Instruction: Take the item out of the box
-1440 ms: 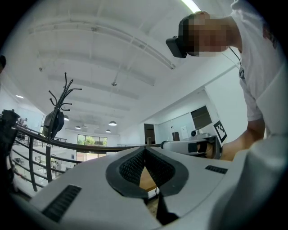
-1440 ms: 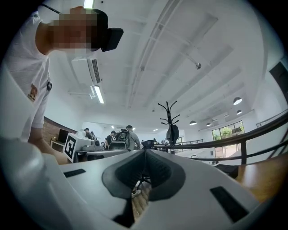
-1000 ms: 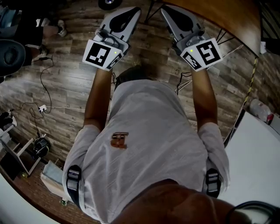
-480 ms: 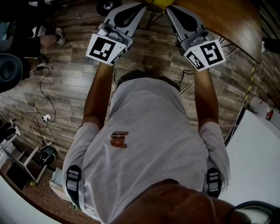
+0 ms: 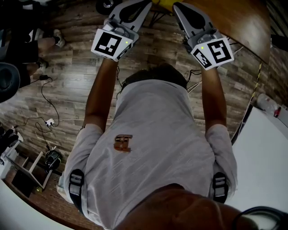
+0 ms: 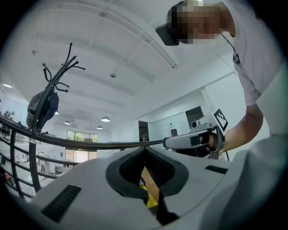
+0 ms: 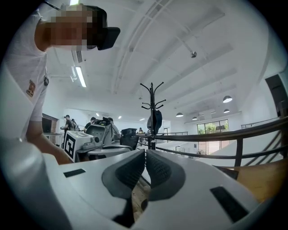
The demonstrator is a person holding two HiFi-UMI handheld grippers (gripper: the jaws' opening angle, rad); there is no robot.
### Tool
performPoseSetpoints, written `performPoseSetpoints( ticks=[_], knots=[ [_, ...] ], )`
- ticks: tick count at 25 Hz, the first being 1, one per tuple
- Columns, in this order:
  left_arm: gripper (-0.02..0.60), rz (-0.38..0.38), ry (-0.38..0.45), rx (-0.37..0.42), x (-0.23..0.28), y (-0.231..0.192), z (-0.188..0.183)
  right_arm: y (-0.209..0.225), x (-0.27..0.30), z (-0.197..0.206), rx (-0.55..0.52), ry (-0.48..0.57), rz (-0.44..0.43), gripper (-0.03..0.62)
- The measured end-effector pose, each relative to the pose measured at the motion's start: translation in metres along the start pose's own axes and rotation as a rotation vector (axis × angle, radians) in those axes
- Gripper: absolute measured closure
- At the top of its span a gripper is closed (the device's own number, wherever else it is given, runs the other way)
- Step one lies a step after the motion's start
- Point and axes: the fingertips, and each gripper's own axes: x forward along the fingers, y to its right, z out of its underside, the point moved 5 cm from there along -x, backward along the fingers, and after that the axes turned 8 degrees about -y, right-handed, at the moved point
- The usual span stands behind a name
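Observation:
No box or item shows plainly. A small yellow patch [image 5: 161,2] lies at the head view's top edge, and I cannot tell what it is. My left gripper [image 5: 140,4] and right gripper [image 5: 179,6] are held up in front of the person's chest, side by side, pointing away. In the left gripper view the left gripper [image 6: 144,149] has its dark pads together at the tip with nothing between them. The right gripper [image 7: 145,153] is also shut and empty. Each gripper shows in the other's view: the right gripper [image 6: 193,140] and the left gripper [image 7: 90,140].
A round wooden table [image 5: 234,18] curves across the top right. A white table [image 5: 265,161] with a bottle [image 5: 265,104] beyond it stands at the right. Cables [image 5: 45,121] trail over the wood floor at the left. A coat rack [image 7: 152,103] and a railing [image 6: 67,141] stand farther off.
Both grippers have drifted a little toward the top of the head view, closer to the wooden table. Their jaws have stayed shut.

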Motion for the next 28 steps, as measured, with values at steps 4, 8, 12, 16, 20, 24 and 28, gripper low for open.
performPoseSetpoints(
  ticks=[4, 8, 12, 16, 20, 24, 28],
  knots=[
    [0.561, -0.009, 0.002, -0.004, 0.010, -0.010, 0.001, 0.013, 0.009, 0.000, -0.007, -0.015, 0.015, 0.560],
    [0.561, -0.015, -0.010, -0.007, 0.021, -0.021, 0.005, 0.025, 0.021, 0.004, -0.023, -0.035, 0.021, 0.560],
    [0.561, -0.025, -0.019, -0.013, 0.042, -0.033, 0.009, 0.049, 0.032, 0.007, -0.037, -0.046, 0.023, 0.560],
    [0.561, -0.034, -0.039, -0.014, 0.065, -0.047, 0.017, 0.076, 0.044, 0.011, -0.028, -0.051, 0.025, 0.560],
    [0.561, -0.050, -0.049, -0.017, 0.092, -0.064, 0.024, 0.104, 0.059, 0.017, -0.019, -0.067, 0.035, 0.560],
    [0.561, -0.065, -0.057, -0.025, 0.121, -0.081, 0.031, 0.135, 0.073, 0.026, -0.008, -0.098, 0.029, 0.560],
    [0.561, -0.079, -0.060, -0.027, 0.146, -0.090, 0.035, 0.160, 0.082, 0.033, -0.005, -0.120, 0.020, 0.560]
  ],
)
